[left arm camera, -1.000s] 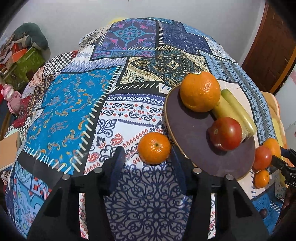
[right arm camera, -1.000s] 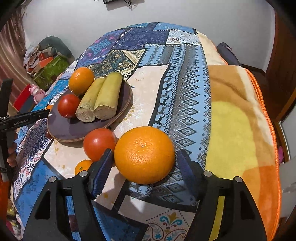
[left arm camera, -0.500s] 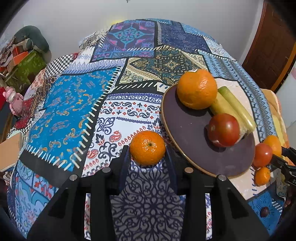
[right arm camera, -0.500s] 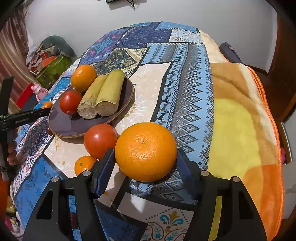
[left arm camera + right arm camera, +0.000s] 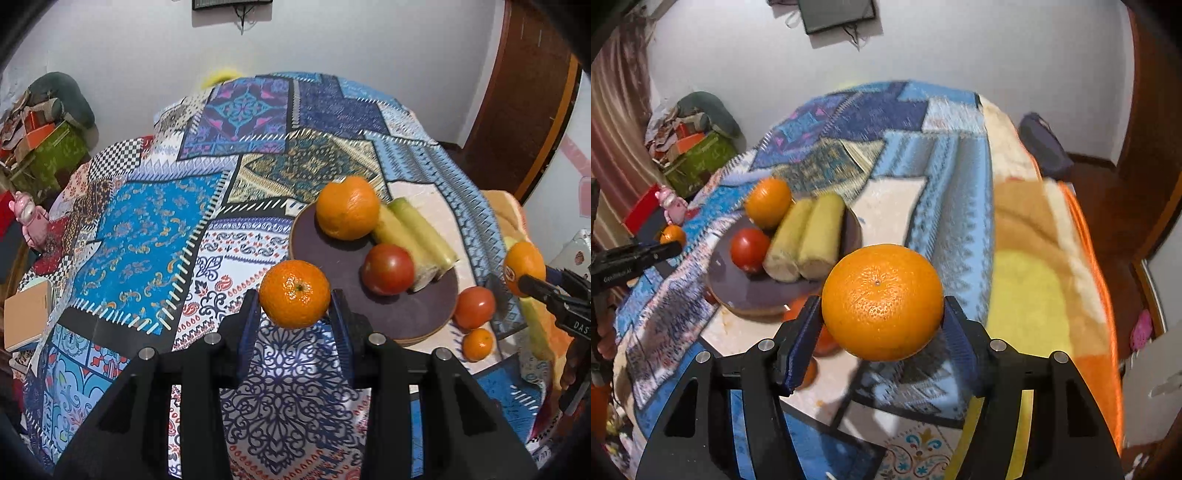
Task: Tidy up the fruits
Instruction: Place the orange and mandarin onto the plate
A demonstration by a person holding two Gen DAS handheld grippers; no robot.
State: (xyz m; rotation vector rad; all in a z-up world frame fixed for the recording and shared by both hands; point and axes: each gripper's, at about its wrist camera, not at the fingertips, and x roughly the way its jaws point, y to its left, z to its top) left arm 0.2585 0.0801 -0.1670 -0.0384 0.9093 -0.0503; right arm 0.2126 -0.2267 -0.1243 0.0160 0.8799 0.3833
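Note:
My left gripper is shut on a small mandarin and holds it above the cloth, left of the dark round plate. The plate holds an orange, a tomato and two pale green stalks. My right gripper is shut on a large orange, lifted above the bed, right of the plate. That orange also shows at the right edge of the left wrist view. A loose tomato and a small mandarin lie beside the plate.
A patchwork blanket covers the bed. An orange and yellow blanket lies on its right side. Boxes and clutter stand at the far left by the wall. A brown door is at the right.
Both grippers closed on their fruit and lifted: the left raised the small mandarin off the cloth, the right raised the large orange off the bed.

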